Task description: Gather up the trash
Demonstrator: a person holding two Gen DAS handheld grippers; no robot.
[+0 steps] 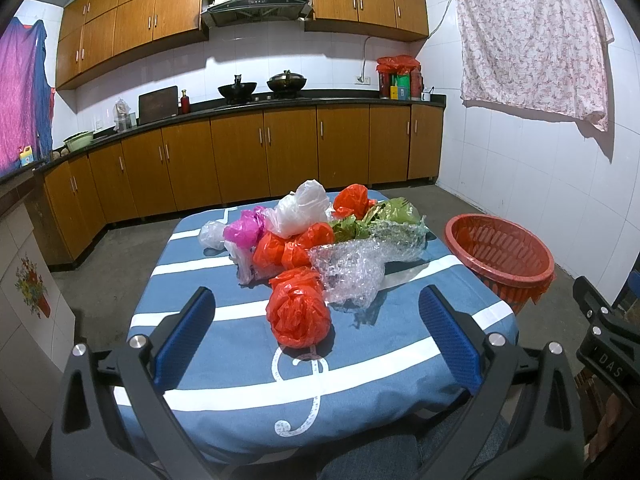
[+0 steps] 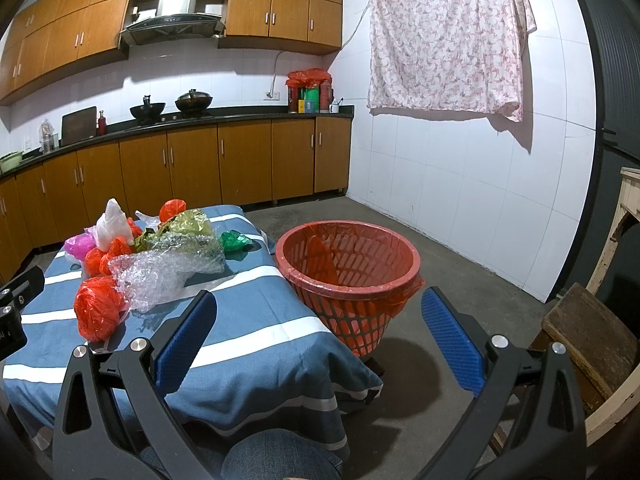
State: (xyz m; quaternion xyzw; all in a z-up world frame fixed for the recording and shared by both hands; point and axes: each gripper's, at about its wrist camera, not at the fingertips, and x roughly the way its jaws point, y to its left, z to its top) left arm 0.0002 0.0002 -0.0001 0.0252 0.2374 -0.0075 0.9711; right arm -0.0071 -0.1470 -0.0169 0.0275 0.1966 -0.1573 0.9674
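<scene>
Two claws hang at the near edge of the bench (image 1: 224, 360), both spread wide and holding nothing. The left claw (image 1: 316, 336) points at 12 o'clock toward the trash pile; the right claw (image 2: 320, 336) faces the basket (image 2: 348, 276), with only its left finger over the cloth.

The trash sits heaped in the middle of the bench. Nearest is a crumpled red bag (image 1: 300, 312), lying between the left claw's fingers in its view. Touching it at 1 o'clock is a sheet of bubble wrap (image 1: 352, 268). Behind these lie more red bags, a pink bag (image 1: 244, 230), a white bag (image 1: 298, 210) and a green wrapper (image 1: 384, 212).

The basket, red and lined with a red bag, stands off the bench at its 3 o'clock side, just beside the edge.
</scene>
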